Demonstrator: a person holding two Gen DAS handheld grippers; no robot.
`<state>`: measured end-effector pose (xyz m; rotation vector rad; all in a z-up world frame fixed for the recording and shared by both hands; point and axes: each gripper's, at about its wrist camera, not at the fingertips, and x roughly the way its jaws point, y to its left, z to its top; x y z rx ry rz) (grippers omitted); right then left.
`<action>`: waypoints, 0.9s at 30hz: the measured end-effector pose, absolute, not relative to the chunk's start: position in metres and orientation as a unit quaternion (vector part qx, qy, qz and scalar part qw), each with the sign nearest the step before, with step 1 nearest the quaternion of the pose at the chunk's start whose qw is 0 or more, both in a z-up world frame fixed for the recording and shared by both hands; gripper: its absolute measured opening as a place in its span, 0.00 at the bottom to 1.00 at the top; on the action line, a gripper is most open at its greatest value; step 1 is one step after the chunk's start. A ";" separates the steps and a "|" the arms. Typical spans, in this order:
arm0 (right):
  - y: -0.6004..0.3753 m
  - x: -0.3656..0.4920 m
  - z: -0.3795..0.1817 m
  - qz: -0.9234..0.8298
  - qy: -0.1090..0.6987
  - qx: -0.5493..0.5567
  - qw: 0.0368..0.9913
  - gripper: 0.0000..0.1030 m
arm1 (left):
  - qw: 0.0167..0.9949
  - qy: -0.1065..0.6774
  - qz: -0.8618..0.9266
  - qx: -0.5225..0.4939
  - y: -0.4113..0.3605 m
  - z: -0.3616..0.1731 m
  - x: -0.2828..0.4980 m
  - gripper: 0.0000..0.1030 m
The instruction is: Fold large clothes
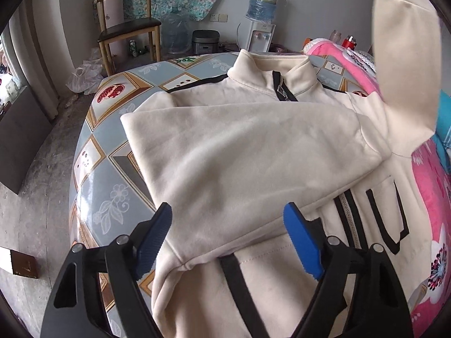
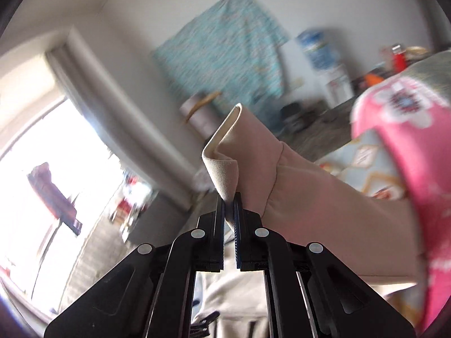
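A cream zip-up jacket (image 1: 248,152) with black trim lies face up on a patterned table (image 1: 112,169), collar at the far side. One sleeve is folded across its chest. My left gripper (image 1: 228,236) is open and empty, just above the jacket's lower front, with its blue pads (image 1: 301,242) either side of the folded sleeve's edge. My right gripper (image 2: 229,205) is shut on the cuff (image 2: 222,152) of the other sleeve (image 2: 324,208) and holds it up in the air. That raised sleeve also shows at the top right of the left wrist view (image 1: 406,64).
A pink floral blanket (image 1: 431,202) lies along the table's right side. A wooden chair (image 1: 126,28), a water dispenser (image 1: 260,22) and plastic bags (image 1: 84,76) stand on the floor beyond the table. The table's left edge drops to a concrete floor (image 1: 36,191).
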<state>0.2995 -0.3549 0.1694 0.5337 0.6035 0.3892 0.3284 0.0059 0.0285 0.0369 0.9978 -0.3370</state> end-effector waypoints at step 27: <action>-0.408 0.196 -0.046 0.097 0.489 0.087 0.862 0.48 | 0.799 0.561 -0.143 -0.164 0.012 -0.009 0.442 0.41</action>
